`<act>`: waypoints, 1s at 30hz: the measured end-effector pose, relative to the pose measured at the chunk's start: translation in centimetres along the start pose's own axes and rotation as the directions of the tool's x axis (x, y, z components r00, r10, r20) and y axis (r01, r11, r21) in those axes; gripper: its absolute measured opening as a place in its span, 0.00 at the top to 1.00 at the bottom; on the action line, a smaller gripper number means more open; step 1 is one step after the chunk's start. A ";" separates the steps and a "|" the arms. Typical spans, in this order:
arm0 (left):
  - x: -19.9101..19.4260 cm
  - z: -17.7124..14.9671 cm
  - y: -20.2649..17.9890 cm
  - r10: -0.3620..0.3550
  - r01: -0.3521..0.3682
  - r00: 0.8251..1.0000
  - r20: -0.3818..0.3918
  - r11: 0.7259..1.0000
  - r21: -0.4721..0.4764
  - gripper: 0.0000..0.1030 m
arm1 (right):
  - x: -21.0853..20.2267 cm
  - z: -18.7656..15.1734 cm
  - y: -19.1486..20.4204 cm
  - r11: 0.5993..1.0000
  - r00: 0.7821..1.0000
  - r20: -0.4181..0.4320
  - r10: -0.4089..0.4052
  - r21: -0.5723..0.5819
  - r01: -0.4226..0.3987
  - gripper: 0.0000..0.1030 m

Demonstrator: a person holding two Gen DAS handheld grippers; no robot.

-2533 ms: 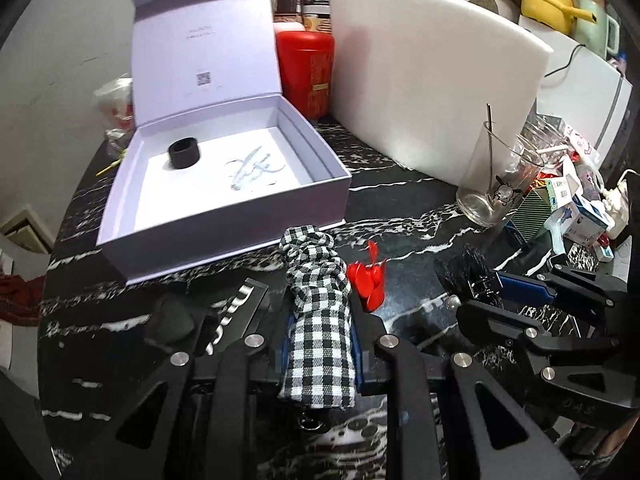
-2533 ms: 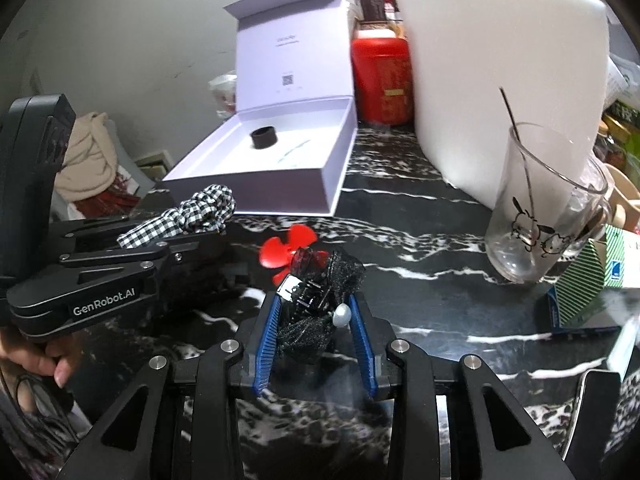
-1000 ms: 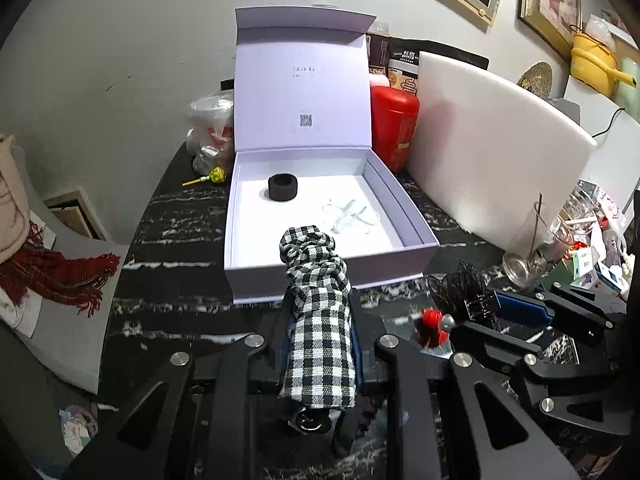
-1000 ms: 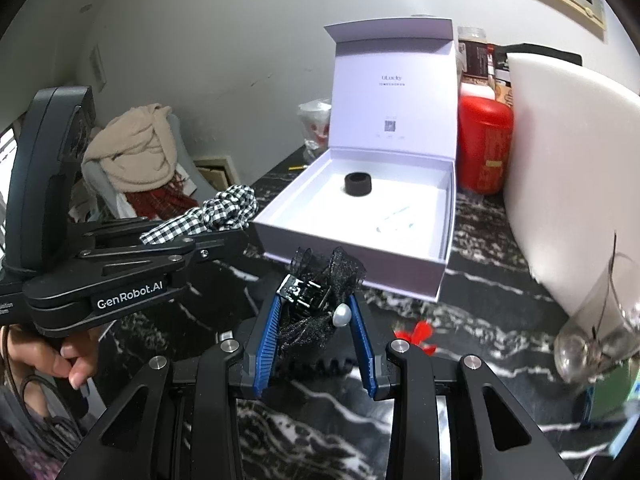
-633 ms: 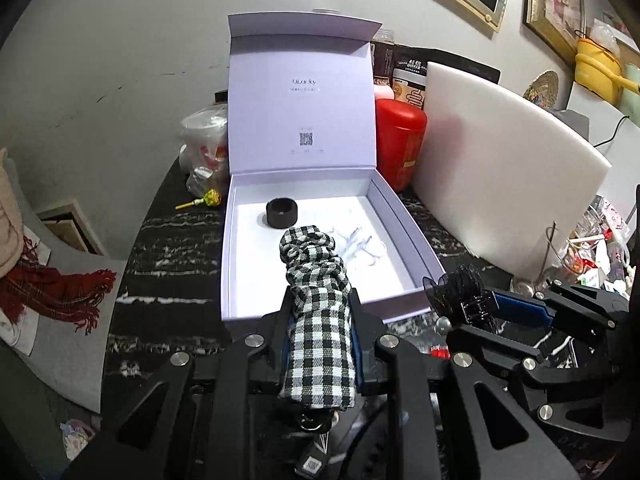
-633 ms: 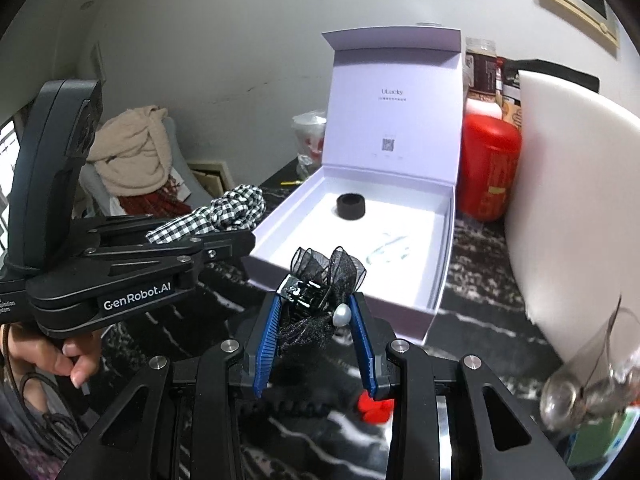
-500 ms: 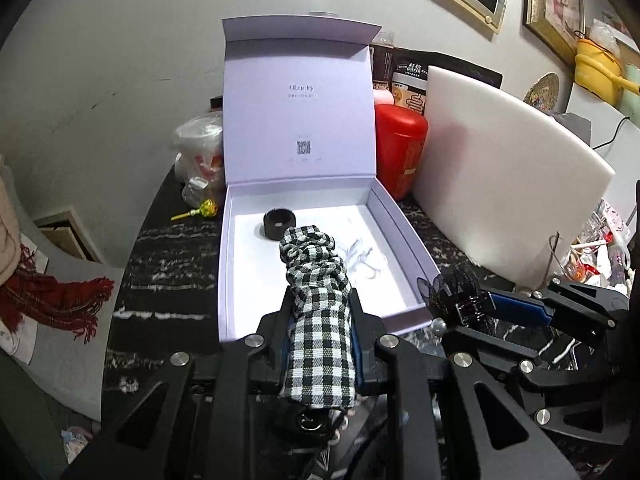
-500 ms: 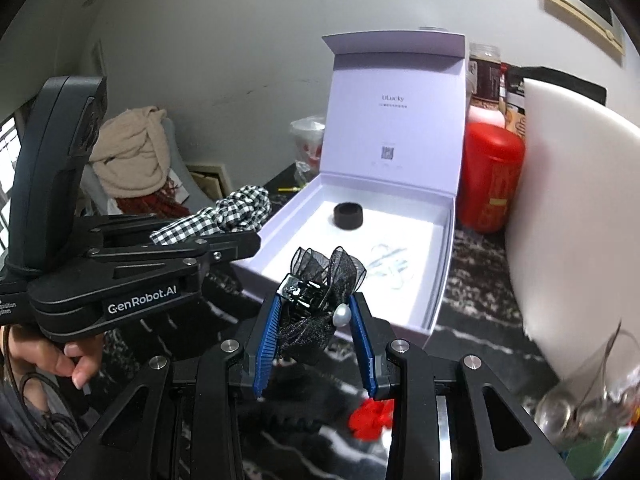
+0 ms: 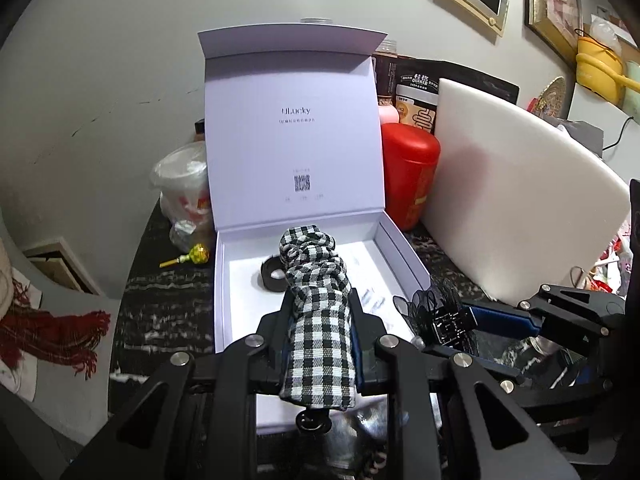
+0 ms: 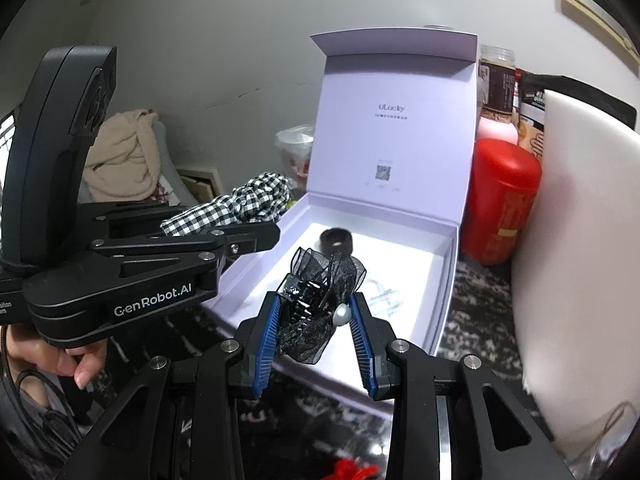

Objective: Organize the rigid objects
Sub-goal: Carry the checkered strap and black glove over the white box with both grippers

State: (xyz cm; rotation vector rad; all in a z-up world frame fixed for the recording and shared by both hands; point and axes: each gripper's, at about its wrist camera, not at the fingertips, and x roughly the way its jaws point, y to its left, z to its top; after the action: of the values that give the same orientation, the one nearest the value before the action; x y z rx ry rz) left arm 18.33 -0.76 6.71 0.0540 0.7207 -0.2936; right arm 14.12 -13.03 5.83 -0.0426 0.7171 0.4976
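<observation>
1. Being clamped between the left tool's (image 9: 318,316) fingers, a checked fabric hair clip (image 9: 316,320) is being held above the open lavender box (image 9: 404,258).
2. A black lace hair clip (image 10: 316,304) is being gripped by the right tool (image 10: 314,312) over the box's near edge.
3. A black ring (image 10: 337,241) is being kept inside the box, on the marbled surface (image 9: 168,300).

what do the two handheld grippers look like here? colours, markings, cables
Both are matte black linkage frames with silver pivot screws and ribbed blue pads on the jaws. The left gripper has a tall curved black housing and white "GenRobot.AI" lettering on its side. A dark cable hangs below the hand gripping it. The right gripper shows no lettering.
</observation>
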 end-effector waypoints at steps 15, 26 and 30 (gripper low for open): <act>3.8 4.8 0.7 0.060 -0.062 0.996 0.065 0.997 0.036 0.79 | 3.3 4.1 -3.9 0.998 0.998 0.041 -0.051 -0.040 0.052 0.67; 6.0 7.4 2.1 0.100 -0.102 0.991 0.090 0.995 0.013 0.79 | 5.9 6.7 -5.8 0.997 0.996 0.052 -0.067 -0.033 0.069 0.67; 6.9 7.6 2.1 0.109 -0.112 0.990 0.090 0.993 0.032 0.79 | 6.6 7.1 -6.5 0.996 0.995 0.053 -0.080 -0.020 0.081 0.67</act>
State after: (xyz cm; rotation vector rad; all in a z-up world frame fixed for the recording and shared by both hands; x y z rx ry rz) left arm 28.68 -1.59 7.75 0.1152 0.6225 -0.2018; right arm 25.65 -14.53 6.16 -0.0793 0.6563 0.4278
